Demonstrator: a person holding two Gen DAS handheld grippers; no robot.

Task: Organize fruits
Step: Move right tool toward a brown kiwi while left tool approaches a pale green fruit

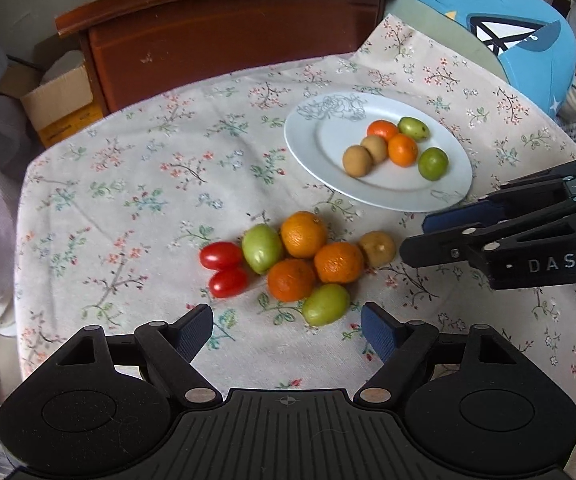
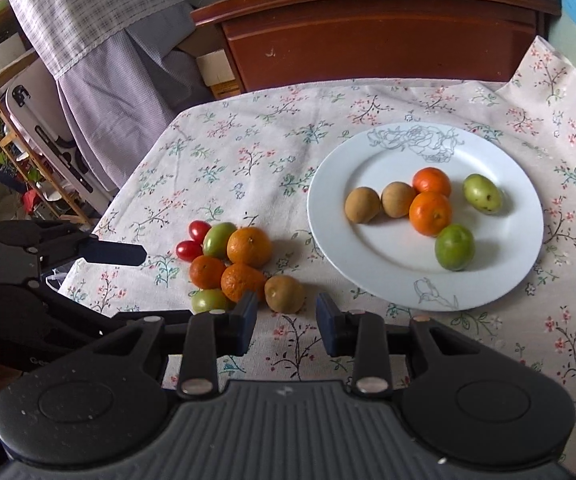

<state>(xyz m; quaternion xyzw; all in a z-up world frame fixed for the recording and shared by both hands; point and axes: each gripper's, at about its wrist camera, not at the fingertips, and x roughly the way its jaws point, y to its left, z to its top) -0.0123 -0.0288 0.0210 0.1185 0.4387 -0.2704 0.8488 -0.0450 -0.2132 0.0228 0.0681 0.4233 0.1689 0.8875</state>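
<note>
A white plate [image 1: 384, 192] [image 2: 500, 272] holds two oranges, two brown fruits and two green fruits. On the floral cloth lies a cluster: three oranges [image 1: 303, 234] [image 2: 249, 246], two green fruits [image 1: 261, 248], two red tomatoes [image 1: 221, 255] [image 2: 188, 250] and a brown fruit [image 1: 377, 248] [image 2: 284, 293]. My left gripper [image 1: 287, 330] is open and empty, just in front of the cluster. My right gripper [image 2: 287, 322] is open and empty, its fingers just short of the brown fruit; it also shows at the right of the left wrist view [image 1: 428, 240].
A dark wooden cabinet [image 1: 228, 36] [image 2: 380, 32] stands behind the table. A cardboard box [image 1: 60, 100] sits on the floor at left. A blue cushion [image 1: 508, 28] lies at back right. A plant shelf [image 2: 4, 152] stands far left.
</note>
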